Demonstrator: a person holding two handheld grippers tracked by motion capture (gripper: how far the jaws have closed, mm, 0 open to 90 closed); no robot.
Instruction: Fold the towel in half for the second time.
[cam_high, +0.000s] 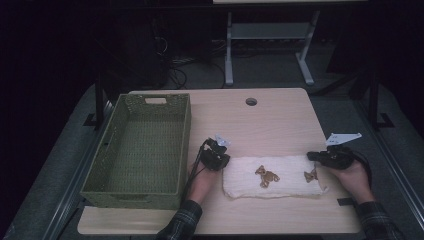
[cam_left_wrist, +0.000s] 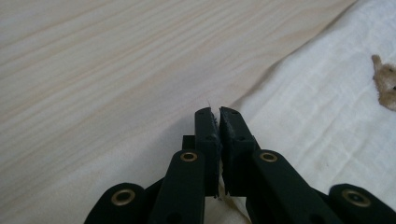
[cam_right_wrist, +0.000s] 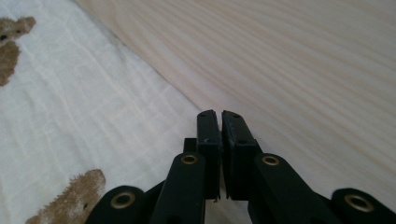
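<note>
A white cloth (cam_high: 280, 187) with brown bear prints (cam_high: 266, 176) lies folded flat near the table's front edge. My left gripper (cam_high: 226, 161) sits at the cloth's far left corner. In the left gripper view its jaws (cam_left_wrist: 219, 112) are pressed together on the edge of the cloth (cam_left_wrist: 327, 116), with white fabric showing between the pads. My right gripper (cam_high: 313, 156) sits at the far right corner. In the right gripper view the edge of the cloth (cam_right_wrist: 70, 116) runs straight into its closed jaws (cam_right_wrist: 220, 114), a pale sliver between them. A hand holds each gripper low on the table.
A green woven basket (cam_high: 186, 145) stands to the left of the cloth, close to my left hand. The wooden table (cam_high: 270, 125) has a round cable hole (cam_high: 251, 101) at the back. Table legs and cables lie on the dark floor beyond.
</note>
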